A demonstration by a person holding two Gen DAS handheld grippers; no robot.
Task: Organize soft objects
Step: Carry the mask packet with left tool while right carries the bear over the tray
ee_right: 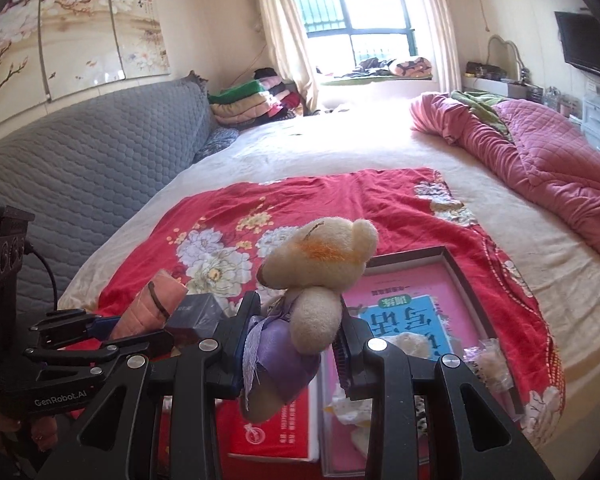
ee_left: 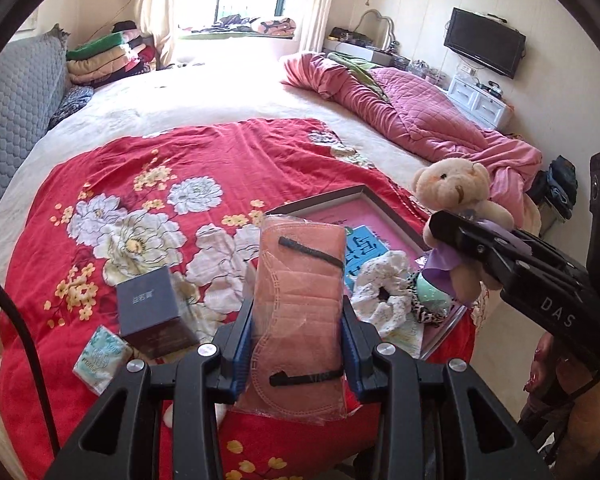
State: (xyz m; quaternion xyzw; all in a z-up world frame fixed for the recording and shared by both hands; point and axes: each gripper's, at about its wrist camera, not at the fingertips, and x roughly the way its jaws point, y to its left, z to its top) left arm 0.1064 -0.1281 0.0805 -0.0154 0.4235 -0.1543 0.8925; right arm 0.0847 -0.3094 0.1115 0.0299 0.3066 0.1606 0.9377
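Observation:
My left gripper point(ee_left: 298, 332) is shut on a plastic pack of orange face masks point(ee_left: 300, 312), held up above the red floral blanket point(ee_left: 204, 168). In the right wrist view the same pack point(ee_right: 148, 312) and left gripper point(ee_right: 112, 332) show at lower left. My right gripper point(ee_right: 298, 336) is shut on a small cream teddy bear in a purple dress point(ee_right: 320, 264), lifted over the shallow box point(ee_right: 460, 276). The left wrist view shows that bear point(ee_left: 456, 188) and the right gripper point(ee_left: 456, 236) at the right, above the box point(ee_left: 328, 198), which holds a white scrunchie point(ee_left: 384, 280) and a leopard scrunchie point(ee_left: 424, 312).
A dark blue box point(ee_left: 152, 312) and a tissue packet point(ee_left: 98, 360) lie on the blanket at the left. A pink booklet point(ee_right: 412, 312) lines the shallow box; a red carton point(ee_right: 272, 428) sits beside it. A pink quilt point(ee_left: 412, 116) is heaped at the right, a grey headboard point(ee_right: 80, 172) at the left.

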